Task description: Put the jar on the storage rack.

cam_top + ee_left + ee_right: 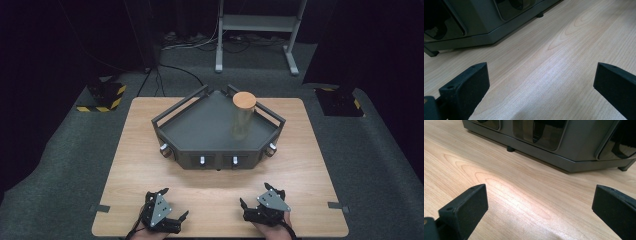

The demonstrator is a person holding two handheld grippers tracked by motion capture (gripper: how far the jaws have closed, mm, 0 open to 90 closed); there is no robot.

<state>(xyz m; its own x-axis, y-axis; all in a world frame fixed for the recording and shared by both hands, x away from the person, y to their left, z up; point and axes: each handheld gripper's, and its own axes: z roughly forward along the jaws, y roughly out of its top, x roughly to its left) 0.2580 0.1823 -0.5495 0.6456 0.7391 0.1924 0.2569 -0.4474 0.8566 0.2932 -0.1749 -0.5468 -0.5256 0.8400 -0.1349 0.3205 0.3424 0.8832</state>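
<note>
Two hand-held grippers rested low at the near edge of the wooden table [125, 165], well apart from each other. The left gripper [176, 205] sat at the near left, its jaws spread wide with bare wood between them; in the left gripper view the left gripper [541, 82] grasped nothing. The right gripper [256, 194] sat at the near right, likewise released, and in the right gripper view the right gripper [540, 203] showed both black jaws far apart over the table surface.

A dark grey angular tray [200, 131] with raised rails stood at the middle of the table, beyond both grippers. Small round knobs were set along its front faces. In both gripper views the tray's front panels [479, 20] [579, 142] appeared close ahead, standing on short feet.

One clear cylindrical jar [243, 120] with a round wooden lid [244, 100] stood upright inside the tray, toward its right rear side, near the right rail. The lid was seated on the jar. Neither gripper touched the jar or the tray
</note>
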